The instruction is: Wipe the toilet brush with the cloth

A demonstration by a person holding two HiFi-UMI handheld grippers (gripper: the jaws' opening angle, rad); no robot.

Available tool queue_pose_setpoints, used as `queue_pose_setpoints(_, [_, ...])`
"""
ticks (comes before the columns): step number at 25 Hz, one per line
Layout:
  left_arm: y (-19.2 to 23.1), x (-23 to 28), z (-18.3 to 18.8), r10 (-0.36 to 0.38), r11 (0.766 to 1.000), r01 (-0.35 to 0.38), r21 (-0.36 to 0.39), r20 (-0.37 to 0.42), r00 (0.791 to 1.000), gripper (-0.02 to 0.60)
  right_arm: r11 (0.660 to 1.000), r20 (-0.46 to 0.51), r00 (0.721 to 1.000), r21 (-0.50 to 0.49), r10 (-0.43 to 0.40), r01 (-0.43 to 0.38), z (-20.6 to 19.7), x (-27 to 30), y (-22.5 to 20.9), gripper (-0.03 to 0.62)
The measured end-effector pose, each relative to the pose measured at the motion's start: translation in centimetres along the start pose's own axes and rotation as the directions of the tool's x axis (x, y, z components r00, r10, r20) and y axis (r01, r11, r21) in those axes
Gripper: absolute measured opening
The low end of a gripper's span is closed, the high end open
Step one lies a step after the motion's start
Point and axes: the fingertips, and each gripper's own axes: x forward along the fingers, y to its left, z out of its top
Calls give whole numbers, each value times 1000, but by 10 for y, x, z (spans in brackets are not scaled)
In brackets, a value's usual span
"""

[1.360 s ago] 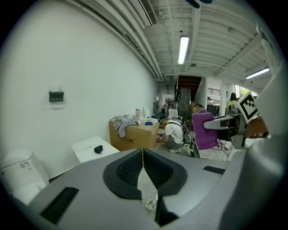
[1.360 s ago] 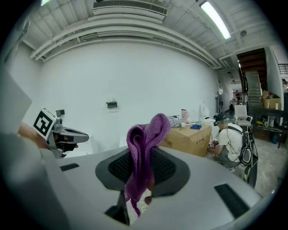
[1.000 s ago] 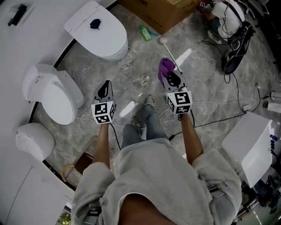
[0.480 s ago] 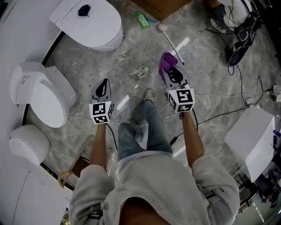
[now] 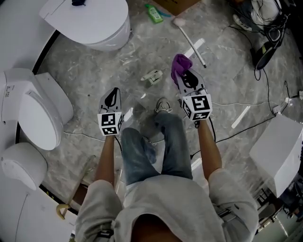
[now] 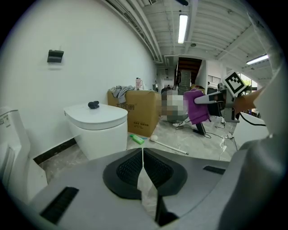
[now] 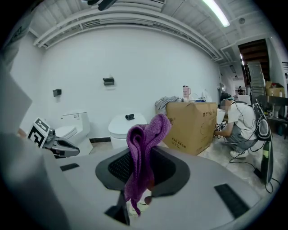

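The white toilet brush (image 5: pixel 189 41) lies flat on the marble floor ahead of me, its round head near the cardboard box; it also shows in the left gripper view as a thin white stick (image 6: pixel 168 147). A purple cloth (image 5: pixel 180 65) hangs folded from my right gripper (image 5: pixel 185 78), whose jaws are shut on it (image 7: pixel 143 155). My left gripper (image 5: pixel 111 97) is held level at the left, jaws shut together with nothing between them (image 6: pixel 143 161). The brush lies well beyond both grippers.
Three white toilets stand along the left wall: one (image 5: pixel 92 21) at the top, one (image 5: pixel 33 108) at mid-left, one (image 5: pixel 21 165) lower. A green bottle (image 5: pixel 154 13) and a cardboard box (image 6: pixel 138 110) lie near the brush. Small debris (image 5: pixel 152 75), cables (image 5: pixel 246 108) and a white box (image 5: pixel 279 151) occupy the floor.
The whole floor has slid upward in the head view as I step forward; the brush and far toilet are nearer the frame's top. Both grippers keep their pose, cloth still held.
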Motion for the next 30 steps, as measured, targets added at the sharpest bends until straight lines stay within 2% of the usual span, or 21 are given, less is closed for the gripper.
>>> queue_pose_setpoints(7, [0, 62, -67, -37, 999, 37, 17, 28, 999, 25, 1000, 41, 999, -9, -22, 23, -63, 37, -13, 107])
queue_pose_setpoints(12, [-8, 97, -91, -68, 997, 66, 34, 73, 995, 25, 1000, 32, 999, -14, -23, 23, -104, 52, -10, 107])
queue_pose_setpoints(15, [-7, 118, -95, -75, 997, 73, 18, 118, 990, 25, 995, 90, 994, 78, -66, 59, -117, 59, -23, 107])
queue_pose_setpoints(18, [-17, 130, -98, -105, 993, 97, 60, 158, 982, 25, 987, 157, 982, 140, -105, 83, -124, 61, -37, 107])
queue_pose_setpoints(20, [-22, 134, -103, -117, 989, 100, 104, 171, 978, 25, 993, 165, 983, 92, -84, 70, -129, 65, -33, 107])
queue_pose_setpoints(23, [-23, 138, -107, -126, 986, 100, 136, 198, 972, 25, 997, 132, 990, -47, -51, 58, -139, 72, -15, 107])
queue_pose_setpoints(27, [-21, 133, -103, -127, 983, 90, 159, 234, 964, 25, 957, 58, 997, -281, -59, 73, -158, 83, 9, 107])
queue_pose_setpoints(28, [-20, 132, -99, -126, 984, 89, 156, 247, 961, 25, 949, 54, 997, -307, -59, 73, -161, 84, 14, 107])
queue_pose_setpoints(30, [-16, 130, -94, -120, 986, 83, 147, 266, 957, 25, 953, 59, 997, -297, -39, 55, -164, 84, 23, 107])
